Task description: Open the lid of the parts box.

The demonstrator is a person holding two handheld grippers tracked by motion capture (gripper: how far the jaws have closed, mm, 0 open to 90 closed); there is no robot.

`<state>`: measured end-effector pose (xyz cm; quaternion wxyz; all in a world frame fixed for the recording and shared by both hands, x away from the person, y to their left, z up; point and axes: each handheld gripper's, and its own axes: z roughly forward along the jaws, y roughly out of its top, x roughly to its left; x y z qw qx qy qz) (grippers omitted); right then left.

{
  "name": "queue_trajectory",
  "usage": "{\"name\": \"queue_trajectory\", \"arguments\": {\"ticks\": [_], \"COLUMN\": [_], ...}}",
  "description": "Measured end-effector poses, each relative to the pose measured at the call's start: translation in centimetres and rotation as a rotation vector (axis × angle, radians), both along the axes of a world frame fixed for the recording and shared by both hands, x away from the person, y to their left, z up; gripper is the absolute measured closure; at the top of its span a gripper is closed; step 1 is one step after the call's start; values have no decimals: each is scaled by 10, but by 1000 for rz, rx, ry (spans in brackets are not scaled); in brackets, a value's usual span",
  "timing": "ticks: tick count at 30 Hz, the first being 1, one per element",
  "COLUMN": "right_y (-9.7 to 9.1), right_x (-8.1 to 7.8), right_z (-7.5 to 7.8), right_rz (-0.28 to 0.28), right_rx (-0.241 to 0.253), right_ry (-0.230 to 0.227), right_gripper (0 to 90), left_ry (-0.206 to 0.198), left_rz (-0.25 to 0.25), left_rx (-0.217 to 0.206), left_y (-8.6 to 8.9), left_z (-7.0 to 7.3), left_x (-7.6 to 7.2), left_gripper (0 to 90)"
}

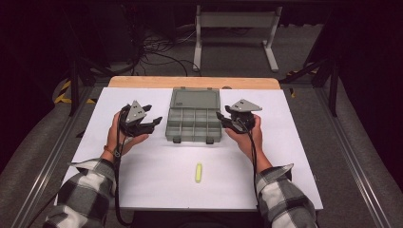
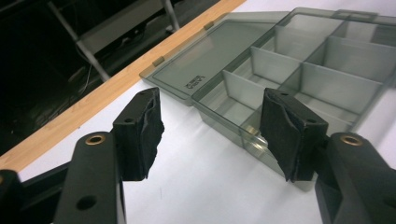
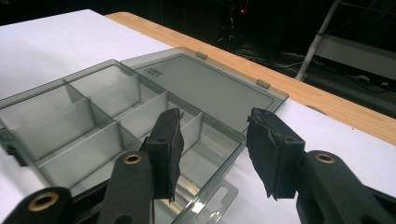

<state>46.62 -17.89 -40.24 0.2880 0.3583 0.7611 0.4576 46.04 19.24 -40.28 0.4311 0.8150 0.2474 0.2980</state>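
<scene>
1. Nearest the person, a small yellow-green piece (image 1: 198, 172) lay alone on the white sheet (image 1: 157, 175) that covered the table, well apart from both grippers.
2. Farther in, the left gripper (image 1: 153, 119) was held just left of the organizer box (image 1: 194, 124). Its jaws stood released with nothing between the pads; in the left gripper view they framed bare sheet, with the box's near corner (image 2: 254, 135) showing behind the right-hand jaw.
3. At the same depth, the right gripper (image 1: 222, 119) sat just beside the box's right edge. Its jaws were likewise parted and grasped nothing; in the right gripper view they hovered over the box's corner (image 3: 219, 154), and whether a pad touched the rim could not be told.
4. The box itself, grey and translucent, rested at the middle of the sheet between the two grippers, its compartments showing.
5. Its lid (image 1: 195, 99) lay folded back flat beyond the compartments.
6. Beyond the lid ran the table's wooden edge (image 1: 142, 82).
</scene>
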Motion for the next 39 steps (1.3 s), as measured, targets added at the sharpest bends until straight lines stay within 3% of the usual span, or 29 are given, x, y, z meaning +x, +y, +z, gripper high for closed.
{"name": "queue_trajectory", "arguments": {"ticks": [12,20,26,31,39], "right_y": [-2,-2,-1,3,2], "right_x": [-20,-34,-50,-61,-73], "right_z": [2,2,-2,-6,-13], "right_rz": [61,114,167,184,220], "right_rx": [-18,-15,-30,-55,-67], "right_ry": [-28,-16,5,12,25], "right_gripper": [523,471,389,300,211], "left_ry": [-35,-40,-29,-21,-2], "left_rz": [-73,-104,-125,-148,-160], "left_rx": [-24,-23,-30,-12,-29], "left_y": [6,8,10,11,14], "left_z": [1,-2,-8,-12,-20], "left_x": [-28,-47,-60,-67,-82], "left_gripper": [296,217,160,118,83]}}
